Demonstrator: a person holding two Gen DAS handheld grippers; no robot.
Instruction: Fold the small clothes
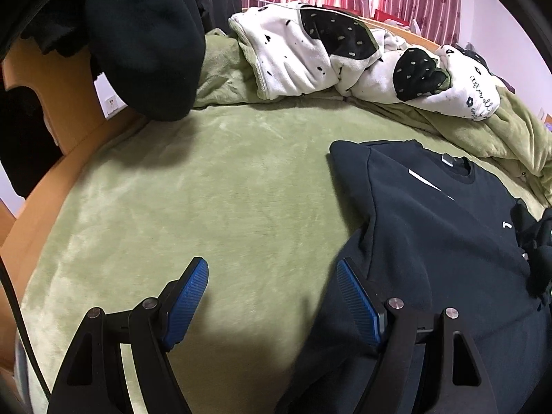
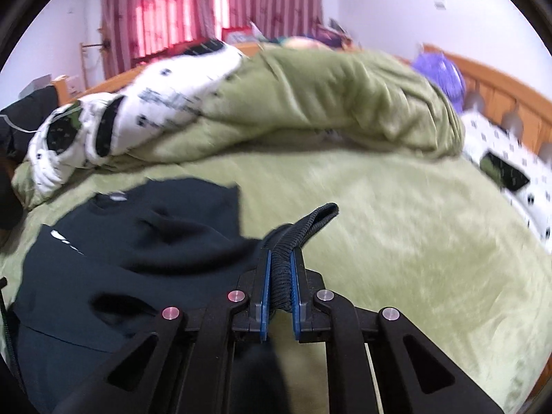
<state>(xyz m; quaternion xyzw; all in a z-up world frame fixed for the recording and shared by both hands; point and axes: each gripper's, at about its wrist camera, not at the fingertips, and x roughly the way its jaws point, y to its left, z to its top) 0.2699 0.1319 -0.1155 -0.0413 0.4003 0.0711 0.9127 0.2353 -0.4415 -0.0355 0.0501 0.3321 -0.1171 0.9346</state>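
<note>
A small black sweatshirt (image 1: 431, 227) with white print lies flat on the green blanket (image 1: 214, 200), collar towards the far side. My left gripper (image 1: 272, 272) is open and empty, hovering at the shirt's left edge, its right finger (image 1: 358, 303) over the fabric. In the right wrist view the same sweatshirt (image 2: 138, 241) lies to the left. My right gripper (image 2: 281, 258) is shut on its ribbed cuff (image 2: 310, 220), holding the sleeve lifted over the shirt's right side.
A white and black patterned quilt (image 1: 310, 55) and bunched green bedding (image 2: 327, 96) lie along the far side. A dark garment (image 1: 145, 34) hangs at the upper left. The wooden bed frame (image 1: 41, 179) runs along the left. A dark flat object (image 2: 503, 169) lies on the white sheet at right.
</note>
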